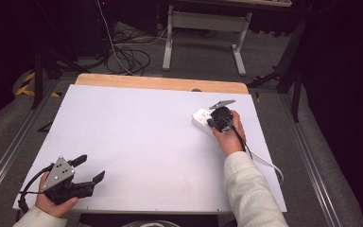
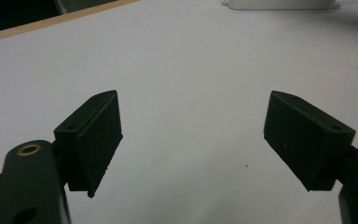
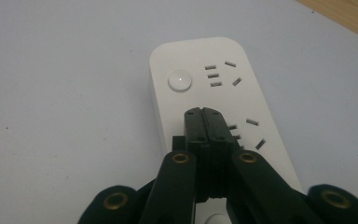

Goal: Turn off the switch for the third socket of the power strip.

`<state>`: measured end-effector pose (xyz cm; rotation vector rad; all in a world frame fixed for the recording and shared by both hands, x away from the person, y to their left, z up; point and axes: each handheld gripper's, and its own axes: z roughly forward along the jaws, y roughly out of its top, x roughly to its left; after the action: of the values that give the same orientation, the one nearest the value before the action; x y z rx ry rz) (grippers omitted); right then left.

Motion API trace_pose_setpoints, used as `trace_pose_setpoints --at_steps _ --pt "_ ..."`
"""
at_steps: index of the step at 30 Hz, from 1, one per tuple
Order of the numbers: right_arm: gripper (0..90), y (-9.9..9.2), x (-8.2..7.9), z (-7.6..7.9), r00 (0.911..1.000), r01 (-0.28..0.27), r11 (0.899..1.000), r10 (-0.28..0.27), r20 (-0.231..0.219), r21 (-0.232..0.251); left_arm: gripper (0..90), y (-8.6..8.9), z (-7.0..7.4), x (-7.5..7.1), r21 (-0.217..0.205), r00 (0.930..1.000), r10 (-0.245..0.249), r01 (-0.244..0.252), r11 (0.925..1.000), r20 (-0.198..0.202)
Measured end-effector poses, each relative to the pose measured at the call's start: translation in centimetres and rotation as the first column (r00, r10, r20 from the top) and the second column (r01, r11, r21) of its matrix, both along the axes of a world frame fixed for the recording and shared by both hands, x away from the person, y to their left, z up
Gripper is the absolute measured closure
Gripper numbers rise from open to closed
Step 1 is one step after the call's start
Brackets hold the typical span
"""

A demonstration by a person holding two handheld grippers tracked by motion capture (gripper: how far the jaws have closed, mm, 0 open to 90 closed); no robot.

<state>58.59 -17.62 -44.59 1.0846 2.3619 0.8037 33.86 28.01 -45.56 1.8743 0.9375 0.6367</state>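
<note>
Presently the right gripper (image 3: pixel 207 112) is hovering with its jaws pressed flat together, nothing between them, tips poised over the middle of the white power strip (image 3: pixel 205 93). Seen in the right gripper view, the round button (image 3: pixel 179 80) is lying just ahead of the closed tips and slightly to their left, along the strip's long axis, which is running straight away from the jaws. A push on that button looks to be the step in hand, so the tips would need to travel forward along the strip, then down. In the high view the strip is sitting at the white table's (image 1: pixel 137 142) far right. The left gripper (image 1: pixel 90 169) is resting at the near left corner, jaws spread wide and empty, well apart from the strip.
</note>
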Motion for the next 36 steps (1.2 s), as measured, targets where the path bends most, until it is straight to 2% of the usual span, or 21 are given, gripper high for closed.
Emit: trace_pose_setpoints --at_steps 32,33,35,36 --pt "90.0 0.92 -0.36 -0.23 0.9989 0.046 0.998 -0.045 0.009 -0.047 19.5 -0.09 0.03 -0.09 0.003 1.0 -0.006 0.006 1.0 0.002" --pt "90.0 0.85 -0.42 0.04 0.9987 0.047 0.998 -0.046 0.022 -0.036 19.4 -0.1 0.04 -0.06 0.003 1.0 -0.005 0.005 1.0 0.001" --pt "90.0 0.73 -0.44 0.32 0.9988 0.047 0.999 -0.047 0.01 -0.024 19.5 -0.09 0.04 0.0 0.003 1.0 -0.005 0.005 1.0 0.0" --pt "90.0 0.6 -0.61 0.64 0.999 0.033 0.999 -0.033 0.028 0.015 19.4 -0.12 0.01 0.04 0.001 1.0 -0.005 0.005 1.0 -0.001"
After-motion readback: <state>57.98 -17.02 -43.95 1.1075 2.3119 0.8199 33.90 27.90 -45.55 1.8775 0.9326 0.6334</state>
